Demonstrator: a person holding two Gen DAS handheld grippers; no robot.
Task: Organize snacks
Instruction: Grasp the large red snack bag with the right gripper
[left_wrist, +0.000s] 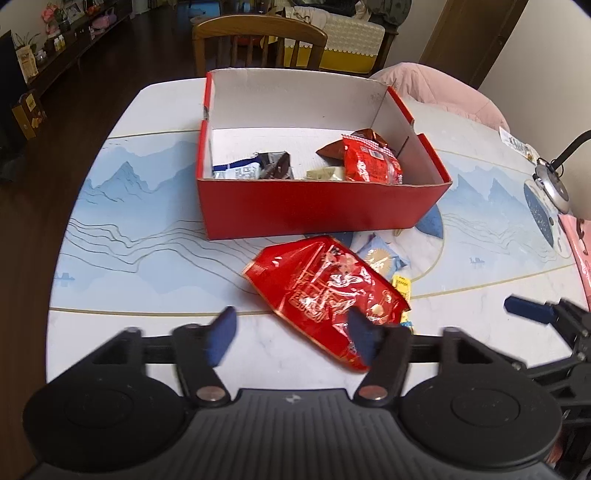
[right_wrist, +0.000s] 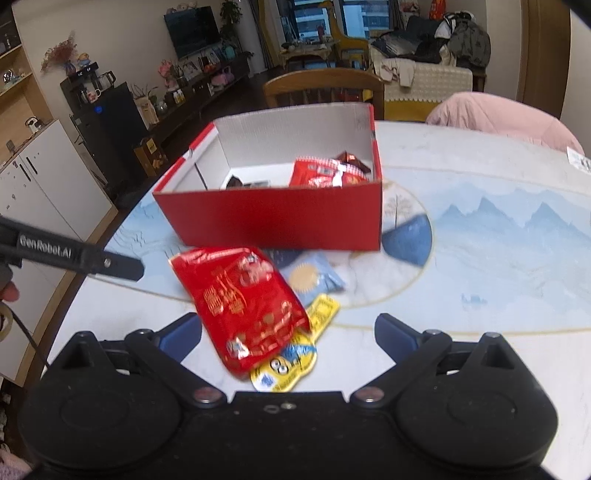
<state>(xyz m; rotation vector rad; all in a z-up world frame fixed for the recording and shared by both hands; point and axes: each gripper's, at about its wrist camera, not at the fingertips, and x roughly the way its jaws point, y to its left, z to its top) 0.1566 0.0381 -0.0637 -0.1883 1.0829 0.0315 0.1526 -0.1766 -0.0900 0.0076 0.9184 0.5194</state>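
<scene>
A red cardboard box (left_wrist: 321, 206) (right_wrist: 273, 218) stands open on the table and holds several snack packets, among them a red packet (left_wrist: 371, 162) and a dark one (left_wrist: 273, 166). In front of it lies a big shiny red bag (left_wrist: 328, 295) (right_wrist: 243, 299), partly over a light blue packet (left_wrist: 382, 256) (right_wrist: 310, 277) and yellow packets (right_wrist: 321, 314). My left gripper (left_wrist: 291, 315) is open above the bag's near end; its right finger overlaps the bag. My right gripper (right_wrist: 288, 321) is open wide, with the bag's near end and the yellow packets between its fingers, untouched.
The table (left_wrist: 147, 221) has a blue mountain print. A wooden chair (left_wrist: 258, 40) stands behind the box, and a pink quilted cover (left_wrist: 443, 88) lies at the far right. A desk lamp (left_wrist: 554, 184) sits at the right edge.
</scene>
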